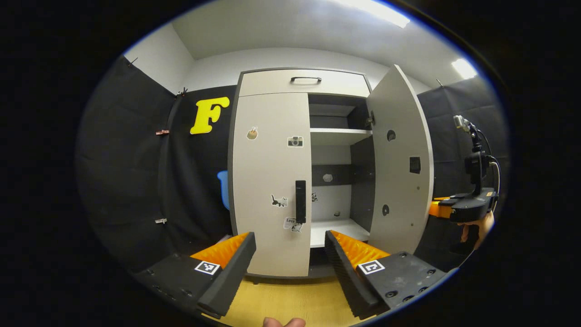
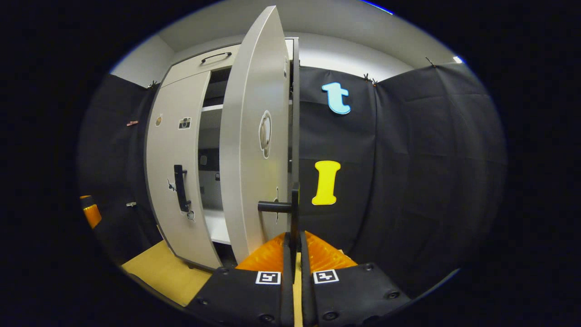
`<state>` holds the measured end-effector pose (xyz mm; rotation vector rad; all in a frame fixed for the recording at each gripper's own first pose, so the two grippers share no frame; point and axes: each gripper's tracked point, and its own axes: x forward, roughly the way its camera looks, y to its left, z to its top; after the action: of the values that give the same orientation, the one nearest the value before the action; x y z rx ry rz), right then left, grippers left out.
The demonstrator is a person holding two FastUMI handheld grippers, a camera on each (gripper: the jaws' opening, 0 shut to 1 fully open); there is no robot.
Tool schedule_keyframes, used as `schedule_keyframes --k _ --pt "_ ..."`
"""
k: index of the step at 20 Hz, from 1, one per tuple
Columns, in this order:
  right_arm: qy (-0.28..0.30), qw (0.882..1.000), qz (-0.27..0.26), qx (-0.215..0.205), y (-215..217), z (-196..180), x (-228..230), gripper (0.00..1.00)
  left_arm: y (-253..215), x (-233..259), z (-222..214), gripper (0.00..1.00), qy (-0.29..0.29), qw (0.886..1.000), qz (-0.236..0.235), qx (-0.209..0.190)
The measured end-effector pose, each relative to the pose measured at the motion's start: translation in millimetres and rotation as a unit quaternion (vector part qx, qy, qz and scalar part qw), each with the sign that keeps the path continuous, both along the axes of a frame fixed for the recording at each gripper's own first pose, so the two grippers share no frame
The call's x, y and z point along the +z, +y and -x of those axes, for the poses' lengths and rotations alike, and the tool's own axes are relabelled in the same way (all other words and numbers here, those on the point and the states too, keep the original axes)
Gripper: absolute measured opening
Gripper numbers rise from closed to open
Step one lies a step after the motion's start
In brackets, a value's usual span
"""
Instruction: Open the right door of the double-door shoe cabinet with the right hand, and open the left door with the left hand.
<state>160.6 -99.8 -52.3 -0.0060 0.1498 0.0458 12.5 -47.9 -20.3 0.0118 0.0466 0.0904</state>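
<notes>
The tall pale grey double-door shoe cabinet (image 1: 299, 172) stands on the yellowish wooden floor (image 1: 281, 304) against the black cloth wall. Its right door (image 1: 399, 163) is swung wide open, so the white shelves (image 1: 338, 131) inside are exposed. Its left door (image 1: 270, 181), dotted with small stickers, is shut flush.

In the right gripper view the right gripper (image 2: 294, 240) is seen closed on the black bar handle (image 2: 294, 213) at the edge of the open door, with both fingers pressed to it. If the pull is carried much further, the hinges could be strained, or the door could be driven into the cloth wall behind it.

The left gripper (image 1: 290, 247) is held with its jaws spread wide and nothing between them, apart from the cabinet. The left door's black vertical handle (image 1: 300, 201) is seen above the gap between the fingers. If the approach drifts sideways, a finger could be pushed against the door face instead of around the handle. A shallow closing on the slim bar could slip once the pull begins, and the door would be left shut.
</notes>
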Motion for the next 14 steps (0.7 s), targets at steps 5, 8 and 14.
schedule_keyframes --k 5,8,14 --pt "0.001 0.999 -0.045 0.016 -10.0 4.0 7.6 0.17 -21.5 -1.8 -21.8 0.95 0.007 1.0 -0.012 -0.01" --pt "-0.018 0.999 -0.044 0.02 -12.0 8.3 23.8 0.24 -31.0 0.0 -32.2 0.95 0.008 1.0 -0.012 -0.014" --pt "-0.013 0.999 -0.022 0.02 -15.9 26.4 22.5 0.33 -43.9 2.8 -55.6 0.94 0.005 1.0 -0.01 -0.027"
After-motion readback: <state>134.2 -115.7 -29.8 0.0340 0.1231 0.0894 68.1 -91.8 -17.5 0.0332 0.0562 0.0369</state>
